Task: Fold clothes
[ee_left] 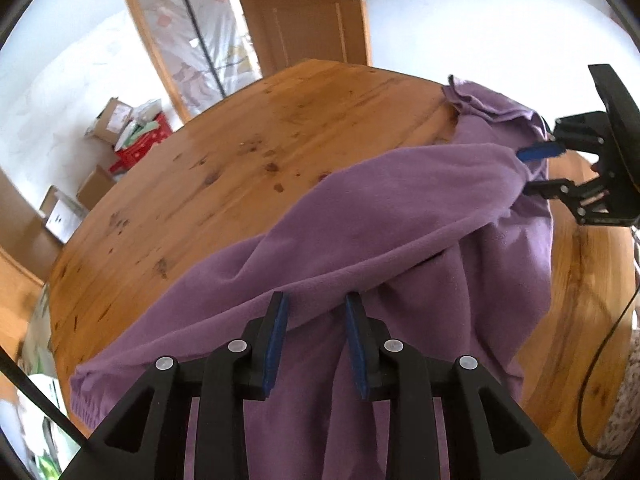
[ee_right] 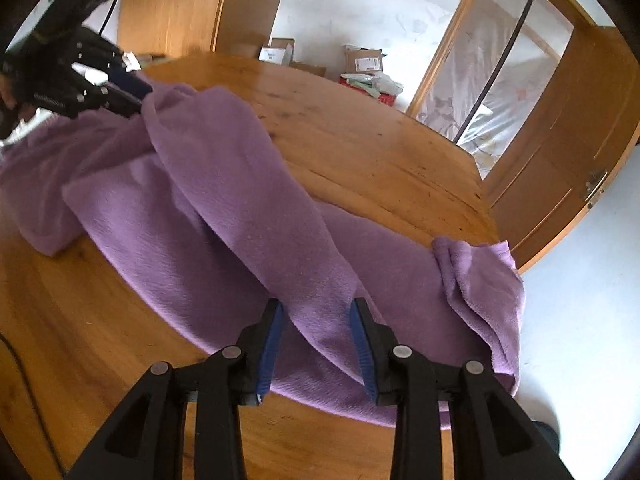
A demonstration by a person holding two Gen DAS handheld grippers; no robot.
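A purple fleece garment (ee_left: 400, 208) lies stretched across the round wooden table (ee_left: 200, 160), with a long fold raised along its length. My left gripper (ee_left: 316, 336) stands open at one end of that fold, its blue pads apart and the cloth edge lying loose at their tips. In the right wrist view the same garment (ee_right: 224, 184) runs from the left gripper (ee_right: 138, 96) at the top left down to my right gripper (ee_right: 316, 336). The right jaws are open, with the fold lying between the pads. The right gripper (ee_left: 524, 172) also shows in the left wrist view, jaws apart around the cloth.
The garment's far end hangs over the table's edge (ee_right: 496, 232). Cardboard boxes (ee_left: 116, 120) and a red crate (ee_left: 140, 148) sit on the floor beyond the table. A wooden door (ee_left: 304, 12) and a plastic-covered frame (ee_right: 500, 80) stand behind. A black cable (ee_left: 608, 340) trails at the right.
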